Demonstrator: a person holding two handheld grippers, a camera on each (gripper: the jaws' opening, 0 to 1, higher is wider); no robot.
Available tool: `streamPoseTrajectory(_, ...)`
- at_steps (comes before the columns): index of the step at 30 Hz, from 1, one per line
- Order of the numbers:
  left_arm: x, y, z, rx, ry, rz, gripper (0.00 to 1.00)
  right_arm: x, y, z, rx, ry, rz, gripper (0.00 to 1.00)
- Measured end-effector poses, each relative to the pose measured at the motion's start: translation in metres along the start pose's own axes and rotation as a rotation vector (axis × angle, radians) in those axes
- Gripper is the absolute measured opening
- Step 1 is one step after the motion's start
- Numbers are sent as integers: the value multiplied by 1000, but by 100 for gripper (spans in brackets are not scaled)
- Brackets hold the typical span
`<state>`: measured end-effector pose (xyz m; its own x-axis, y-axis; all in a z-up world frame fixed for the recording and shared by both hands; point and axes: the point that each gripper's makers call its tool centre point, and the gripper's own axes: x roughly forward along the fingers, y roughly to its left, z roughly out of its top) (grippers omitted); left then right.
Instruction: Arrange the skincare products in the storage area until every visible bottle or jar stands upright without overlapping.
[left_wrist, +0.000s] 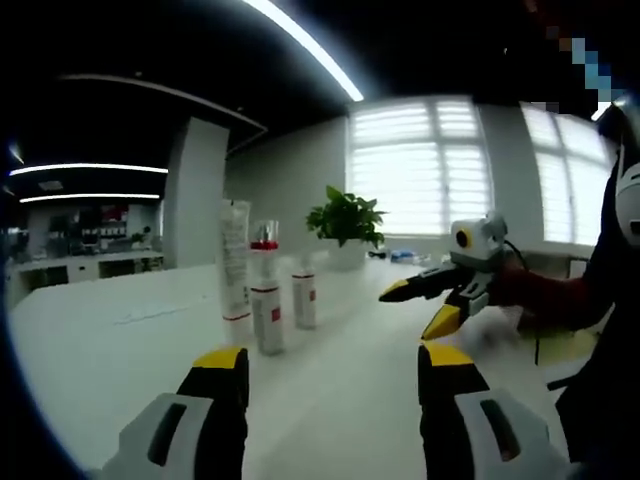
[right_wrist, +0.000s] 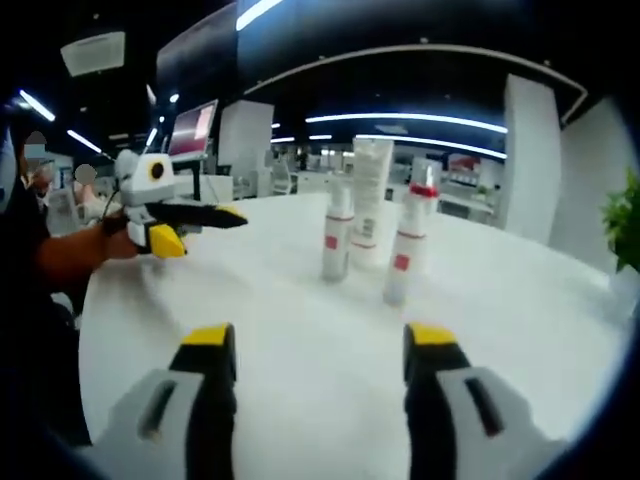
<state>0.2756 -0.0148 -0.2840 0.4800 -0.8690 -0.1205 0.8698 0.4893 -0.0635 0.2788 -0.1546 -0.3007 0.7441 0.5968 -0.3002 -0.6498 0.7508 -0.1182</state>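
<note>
White worktop (left_wrist: 120, 350) carries three upright, separate bottles (left_wrist: 267, 300) at frame centre; both claws, left claw (left_wrist: 334, 375) and right claw (right_wrist: 320, 350), hang spread and empty. Best leave them be.

Left gripper (left_wrist: 335, 375) and right gripper (right_wrist: 320, 355), jaws parted, nothing between them.

Your left gripper (left_wrist: 335, 375): yellow tips, black jaws, grey body | your right gripper (right_wrist: 322, 350): same | tube (left_wrist: 235, 258): white, red band | spray bottle (left_wrist: 266, 290): white, red collar and label | small bottle (left_wrist: 304, 291): white, red label | table (left_wrist: 120, 350): white | plant (left_wrist: 345, 217): green
</note>
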Motion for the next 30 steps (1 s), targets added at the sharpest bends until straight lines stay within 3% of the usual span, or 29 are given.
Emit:
streamPoseTrajectory(10, -4, -16, -2, 58, 45, -5, 99, -7, 7, 3, -7, 12, 18, 87)
streamPoseTrajectory(16, -8, -21, -6, 60, 65, -20, 100, -10, 8, 2, 6, 24, 16, 96)
streamPoseTrajectory(30, -21, -18, -4, 68, 67, -1, 100, -15, 10, 4, 4, 30, 6, 100)
